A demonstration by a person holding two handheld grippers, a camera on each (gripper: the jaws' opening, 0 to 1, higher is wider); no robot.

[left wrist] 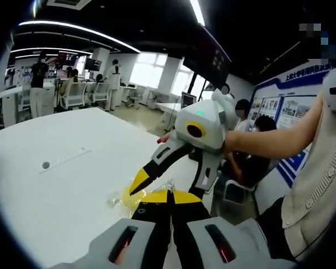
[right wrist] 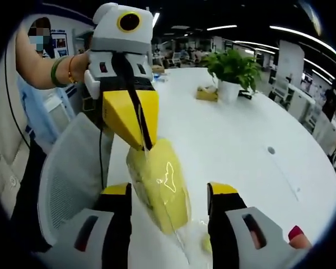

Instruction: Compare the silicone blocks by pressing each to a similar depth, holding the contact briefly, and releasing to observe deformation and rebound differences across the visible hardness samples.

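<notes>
Now left gripper [right wrist: 139,140] jaws clenched on bagged yellow block [right wrist: 159,188]; right gripper [right wrist: 169,193] jaws released, flanking it.

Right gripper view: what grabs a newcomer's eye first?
The yellow block in clear wrap, pinched at its top end by the left claw, which comes down from above, shut on it. The right claw stands open around the block's lower part. Behind, a potted plant sits on the white table.

A yellow silicone block [right wrist: 159,185] in clear, glossy wrap hangs tilted above the white table [right wrist: 241,140].
</notes>
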